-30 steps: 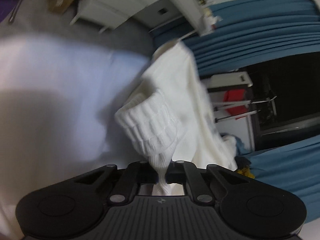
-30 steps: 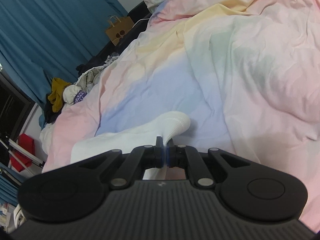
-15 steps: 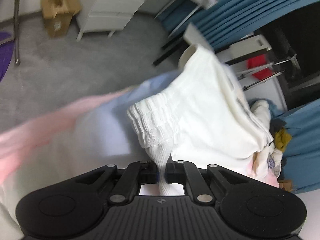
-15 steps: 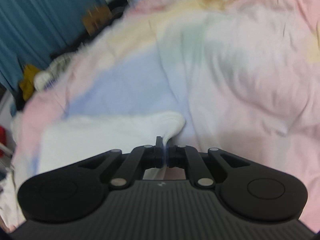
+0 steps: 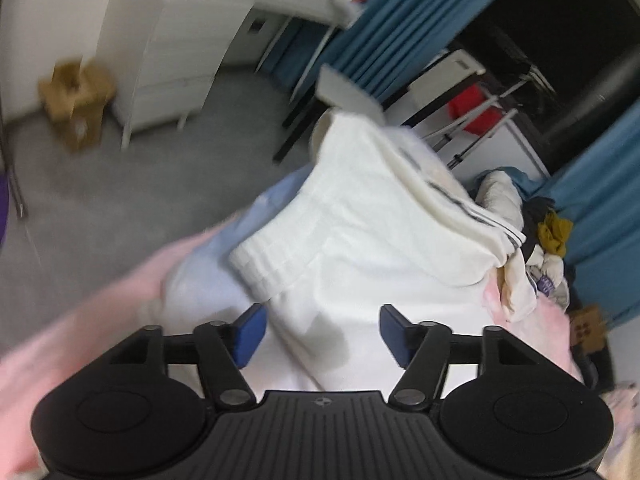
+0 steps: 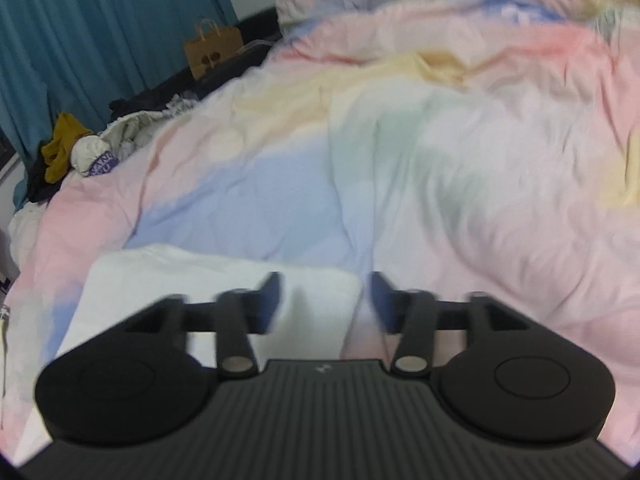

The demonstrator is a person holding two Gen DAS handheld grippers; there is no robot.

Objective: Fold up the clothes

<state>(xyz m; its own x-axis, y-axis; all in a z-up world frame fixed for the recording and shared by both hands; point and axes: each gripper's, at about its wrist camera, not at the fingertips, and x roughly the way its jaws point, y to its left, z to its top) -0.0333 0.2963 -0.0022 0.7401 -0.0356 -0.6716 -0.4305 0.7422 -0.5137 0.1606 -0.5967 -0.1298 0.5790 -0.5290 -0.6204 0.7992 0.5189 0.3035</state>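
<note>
Knitwear, a white sweater [image 5: 360, 240], lay spread on the pastel duvet [image 6: 460, 168], straight ahead of the left gripper [image 5: 320, 334]. Its ribbed hem sat just beyond the left-hand blue pad [image 5: 250, 332], and a thicker fold with dark stripes ran along the far right of the garment. Both jaws of the left gripper stood wide apart, holding nothing, with white cloth lying between and below them.

From the right wrist camera, the same sweater [image 6: 208, 280] showed as a flat white panel ahead and to the left of the right gripper [image 6: 324, 304]. Its near corner reached into the gap between the fingers. Those jaws were also spread wide and gripped nothing; the view was blurred, so whether the left pad [image 6: 270, 300] touched the cloth could not be told.

Beyond the sweater in the left view, past the bed's edge, lay grey floor with a cardboard box [image 5: 76, 104] far off to the left, just beside a white cabinet [image 5: 180, 60]. Blue curtains [image 5: 380, 32] hung further ahead. A heap of clothes [image 5: 536, 248], including a mustard piece, sat off to the right of the sweater.

In the right view the duvet stretched ahead and to the right in pink, yellow, green and blue patches. A brown paper bag [image 6: 212, 52] stood far ahead to the left, before a teal curtain [image 6: 100, 32], and the clothes heap [image 6: 80, 152] lay at the far left.
</note>
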